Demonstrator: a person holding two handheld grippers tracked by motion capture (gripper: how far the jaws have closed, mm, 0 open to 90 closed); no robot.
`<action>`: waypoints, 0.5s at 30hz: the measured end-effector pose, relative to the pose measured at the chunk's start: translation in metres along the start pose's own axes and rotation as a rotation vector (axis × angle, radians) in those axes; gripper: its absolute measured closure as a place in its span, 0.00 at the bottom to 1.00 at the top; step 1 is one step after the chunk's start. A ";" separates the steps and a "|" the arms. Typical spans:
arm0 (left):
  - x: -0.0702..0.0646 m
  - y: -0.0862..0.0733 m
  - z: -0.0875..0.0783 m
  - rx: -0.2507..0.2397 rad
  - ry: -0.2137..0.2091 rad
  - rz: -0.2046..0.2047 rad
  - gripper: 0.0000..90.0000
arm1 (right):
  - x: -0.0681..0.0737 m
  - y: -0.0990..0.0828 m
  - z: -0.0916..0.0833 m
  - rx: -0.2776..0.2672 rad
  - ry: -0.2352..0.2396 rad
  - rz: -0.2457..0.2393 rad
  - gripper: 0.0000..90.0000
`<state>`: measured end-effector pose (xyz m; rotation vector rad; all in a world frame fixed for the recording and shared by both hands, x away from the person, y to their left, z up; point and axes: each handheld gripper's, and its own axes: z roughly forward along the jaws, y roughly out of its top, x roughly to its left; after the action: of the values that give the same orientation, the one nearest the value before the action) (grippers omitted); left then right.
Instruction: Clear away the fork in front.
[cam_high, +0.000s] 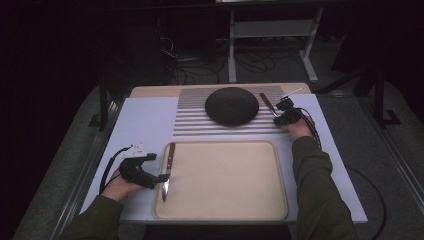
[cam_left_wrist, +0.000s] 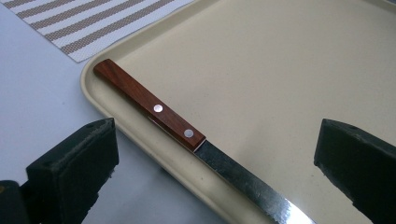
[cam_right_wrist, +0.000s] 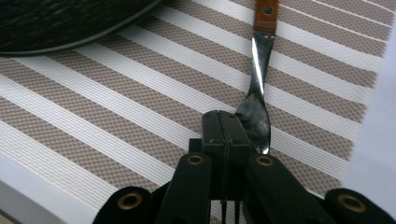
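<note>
The left gripper (cam_high: 159, 176) sat near the table's front left corner with its jaws spread wide, nothing pressed between them. In the left gripper view the knife (cam_left_wrist: 196, 140) lay between the two parted jaws without touching either. The knife rested on the left rim of the beige tray (cam_high: 225, 200), its wooden handle pointing toward the far edge of the table and its blade toward the near edge, partly over the rim. The tray occupied the front middle of the white table (cam_high: 145, 120). The right gripper (cam_high: 281, 115) was at the right side of the table toward the far edge, over the right end of the striped placemat (cam_high: 192, 117), its jaws closed flat against each other. In the right gripper view the shut jaws met just at the head of a fork (cam_right_wrist: 256, 112), whose metal neck ran away from them to a wooden handle; whether the tips pinched the fork or merely lay against it could not be told. A dark round plate (cam_high: 231, 105) stood on the placemat, just left of the fork, at the far middle of the table.
</note>
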<state>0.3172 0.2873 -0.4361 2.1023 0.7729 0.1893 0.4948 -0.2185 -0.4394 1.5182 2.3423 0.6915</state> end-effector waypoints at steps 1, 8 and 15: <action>0.000 0.000 0.000 0.000 0.000 0.000 0.00 | -0.002 -0.001 -0.001 0.000 -0.002 0.005 0.99; 0.000 0.000 0.000 -0.001 0.002 -0.004 0.00 | -0.011 -0.005 -0.003 0.000 -0.015 0.026 0.99; 0.001 0.000 0.000 0.001 0.002 -0.005 0.00 | -0.009 -0.010 -0.012 -0.055 0.025 0.042 0.94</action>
<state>0.3173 0.2881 -0.4364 2.1015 0.7790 0.1883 0.4853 -0.2333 -0.4342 1.5479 2.2956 0.7827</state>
